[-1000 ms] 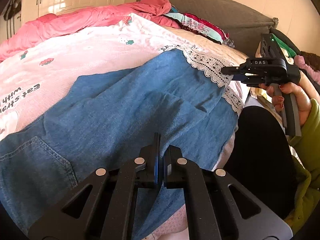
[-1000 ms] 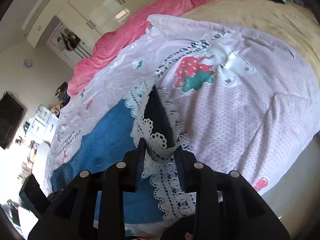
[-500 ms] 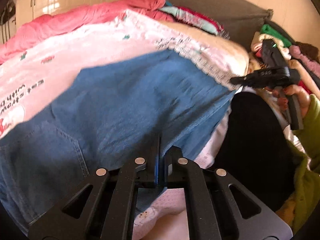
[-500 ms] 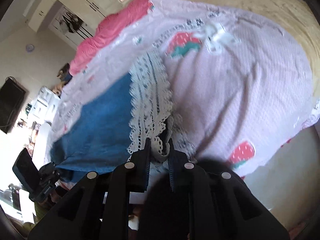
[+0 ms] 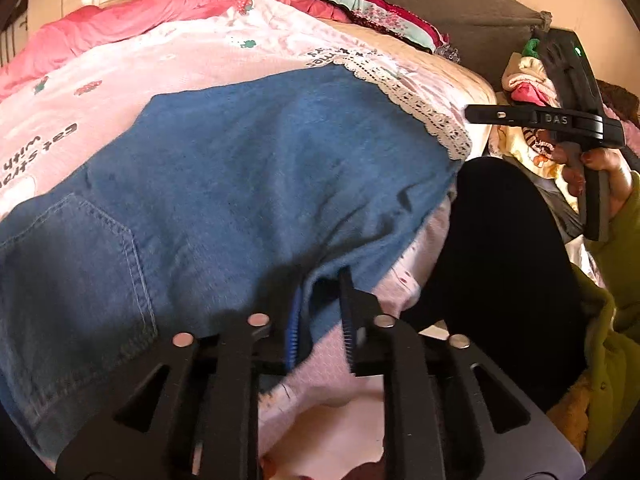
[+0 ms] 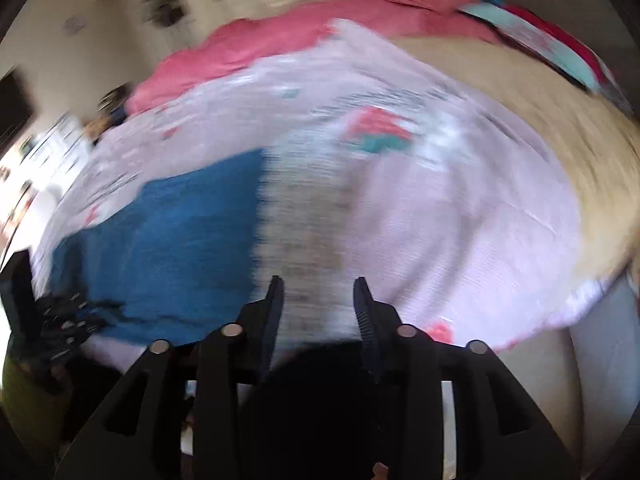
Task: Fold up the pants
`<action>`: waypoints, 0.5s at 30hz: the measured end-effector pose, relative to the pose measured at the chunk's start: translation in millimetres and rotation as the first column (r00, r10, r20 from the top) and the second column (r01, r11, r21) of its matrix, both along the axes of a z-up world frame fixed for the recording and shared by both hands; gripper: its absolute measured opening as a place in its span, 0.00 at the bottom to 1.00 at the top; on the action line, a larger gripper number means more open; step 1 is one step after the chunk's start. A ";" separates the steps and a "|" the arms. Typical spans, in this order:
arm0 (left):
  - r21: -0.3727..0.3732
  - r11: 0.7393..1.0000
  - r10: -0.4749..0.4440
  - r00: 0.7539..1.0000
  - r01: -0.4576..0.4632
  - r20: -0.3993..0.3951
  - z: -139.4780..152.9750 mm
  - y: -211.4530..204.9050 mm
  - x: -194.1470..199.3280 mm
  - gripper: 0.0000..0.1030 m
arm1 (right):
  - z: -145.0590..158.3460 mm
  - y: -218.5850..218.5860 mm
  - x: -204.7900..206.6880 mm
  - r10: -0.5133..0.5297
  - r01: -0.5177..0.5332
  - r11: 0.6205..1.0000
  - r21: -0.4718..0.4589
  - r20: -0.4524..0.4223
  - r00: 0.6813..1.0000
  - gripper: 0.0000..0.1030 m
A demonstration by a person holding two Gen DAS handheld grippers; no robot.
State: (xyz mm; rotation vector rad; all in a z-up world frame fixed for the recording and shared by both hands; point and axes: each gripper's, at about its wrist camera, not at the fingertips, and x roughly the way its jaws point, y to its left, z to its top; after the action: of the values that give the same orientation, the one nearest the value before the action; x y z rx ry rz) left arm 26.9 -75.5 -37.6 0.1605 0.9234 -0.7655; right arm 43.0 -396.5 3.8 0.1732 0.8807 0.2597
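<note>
The blue denim pants with a white lace hem (image 5: 248, 184) lay spread flat across the pale pink quilt printed with strawberries and black lettering (image 5: 132, 76), which covered the bed; the stitched back pocket sat toward the quilt's near left edge, while the lace trim ran along the far right, close to the quilt's right-hand edge; the near edge of the denim hung slightly over the quilt's front edge.

The left gripper (image 5: 320, 312) had its two black fingers parted, with a small fold of the denim's near edge lying between them; neither ribbed pad pressed on the cloth, so far as could be seen. The right gripper (image 6: 318, 304) likewise stood with its fingers apart, nothing clamped between them, hovering just off the quilt's front edge near the lace hem; the right wrist view was heavily blurred, so finer contact could not be told.

In the left wrist view the right gripper showed as a black handle marked DAS, held by a hand with red-painted nails (image 5: 600, 172) in an olive green sleeve (image 5: 616, 280), just beyond the lace corner of the pants; a rumpled coral-pink duvet (image 5: 120, 28) lay along the bed's far edge.
</note>
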 end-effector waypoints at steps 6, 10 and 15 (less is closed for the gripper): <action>-0.064 0.991 0.121 0.993 -0.120 0.012 30.4 36.9 -20.2 0.38 | -31.4 53.2 32.8 0.137 -0.142 0.990 -0.028 -0.130 0.982 0.41; -0.042 0.941 0.339 0.938 -0.337 0.074 55.0 89.6 -24.9 0.58 | -49.7 60.3 30.9 0.144 -0.154 0.987 -0.047 -0.175 0.974 0.50; 0.002 0.795 0.605 0.793 -0.607 0.076 61.5 157.6 -12.8 0.69 | -29.7 55.0 21.3 0.156 -0.159 0.987 -0.025 -0.088 0.984 0.52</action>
State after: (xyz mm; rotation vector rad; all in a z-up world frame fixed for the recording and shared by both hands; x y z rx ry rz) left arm 14.1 82.1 23.9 -0.0897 0.8468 -0.1422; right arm 64.2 -341.5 -25.9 0.0849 0.9853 0.3876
